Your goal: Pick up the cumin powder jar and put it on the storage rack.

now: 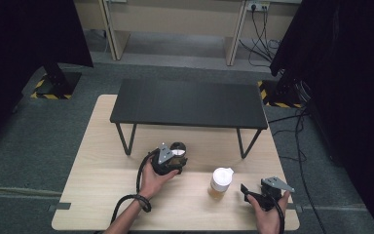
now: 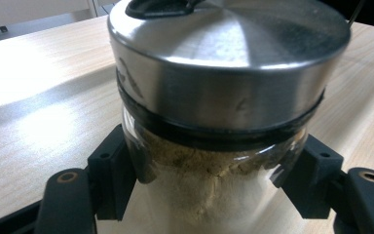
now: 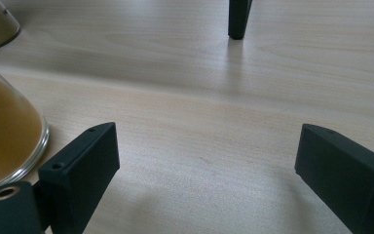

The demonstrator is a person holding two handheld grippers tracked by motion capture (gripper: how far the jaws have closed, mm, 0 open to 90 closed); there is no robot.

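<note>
Both fingers point(image 2: 112, 175) clamp unlabelled steel-lidded jar point(image 2: 214, 146).

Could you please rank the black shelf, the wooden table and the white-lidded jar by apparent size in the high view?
1. wooden table
2. black shelf, though it stands higher, nearer the camera
3. white-lidded jar, plainly the smallest

In the left gripper view, the jar point(image 2: 224, 146) was cut off at the top edge; its base was hidden. The right gripper view cropped the bottle point(image 3: 5, 131) at the left edge.
</note>
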